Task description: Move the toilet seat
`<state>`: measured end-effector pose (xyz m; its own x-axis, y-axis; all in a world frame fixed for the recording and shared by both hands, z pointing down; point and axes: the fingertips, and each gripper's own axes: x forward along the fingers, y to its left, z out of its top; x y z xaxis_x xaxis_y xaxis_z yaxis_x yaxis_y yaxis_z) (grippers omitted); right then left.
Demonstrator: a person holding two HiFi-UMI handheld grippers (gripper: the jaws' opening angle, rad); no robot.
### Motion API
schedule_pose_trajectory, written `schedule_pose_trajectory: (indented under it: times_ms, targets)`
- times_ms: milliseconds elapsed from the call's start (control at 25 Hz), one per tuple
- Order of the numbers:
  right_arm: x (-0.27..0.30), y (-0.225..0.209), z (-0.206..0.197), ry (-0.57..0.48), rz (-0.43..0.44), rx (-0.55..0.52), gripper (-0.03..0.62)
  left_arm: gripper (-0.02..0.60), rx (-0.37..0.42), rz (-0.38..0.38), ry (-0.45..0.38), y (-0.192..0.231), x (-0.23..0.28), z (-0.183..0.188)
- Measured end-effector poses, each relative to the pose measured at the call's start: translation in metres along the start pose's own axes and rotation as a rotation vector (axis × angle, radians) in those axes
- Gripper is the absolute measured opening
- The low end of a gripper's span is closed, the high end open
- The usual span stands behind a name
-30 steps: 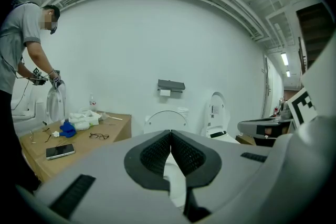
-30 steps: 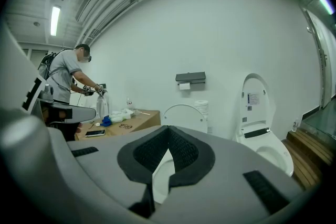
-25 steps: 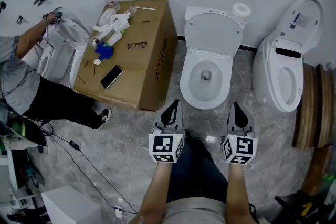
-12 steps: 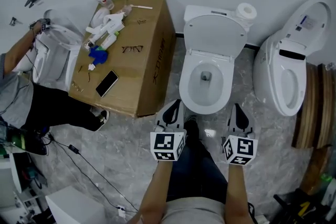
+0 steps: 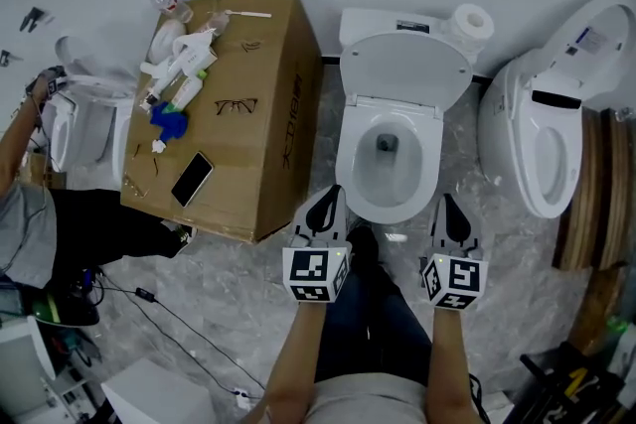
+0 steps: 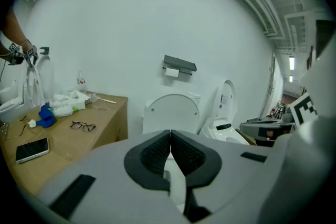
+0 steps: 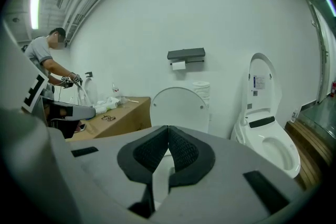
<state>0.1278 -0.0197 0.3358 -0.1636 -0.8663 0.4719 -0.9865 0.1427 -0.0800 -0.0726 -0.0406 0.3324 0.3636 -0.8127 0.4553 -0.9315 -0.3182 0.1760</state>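
Left gripper (image 5: 324,196), right gripper (image 5: 450,204) nearer toilet (image 5: 349,160)

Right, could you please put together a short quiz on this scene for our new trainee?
1. True or false: the left gripper and the right gripper are both shut and hold nothing.
2. What lies on the cardboard box? A: glasses and a phone. B: a kettle. C: a folded towel.
3. Is the middle toilet lid up or down?

Key: 1 true; 2 A; 3 up.
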Motion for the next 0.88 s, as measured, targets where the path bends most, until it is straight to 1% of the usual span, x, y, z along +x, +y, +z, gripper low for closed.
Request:
schedule_pose_trajectory:
  times_ms: [320,480,680,880]
  targets:
    - [0.039,-0.006,-0.014,0.053,-0.023,0.026,0.015,0.015,-0.017,-0.025,0.069,0.022,0.036,-0.018]
    - [0.054,-0.009,-0.023,0.076,-0.034,0.041,0.015,0.015,-0.024,-0.051,0.089,0.028,0.051,-0.027]
    - [0.068,-0.015,-0.037,0.114,-0.048,0.038,0.015,0.015,-0.038,-0.063,0.131,0.032,0.065,-0.043]
    - [0.08,-0.024,-0.06,0.152,-0.049,0.057,0.015,0.017,-0.049,-0.074,0.171,0.032,0.078,-0.065]
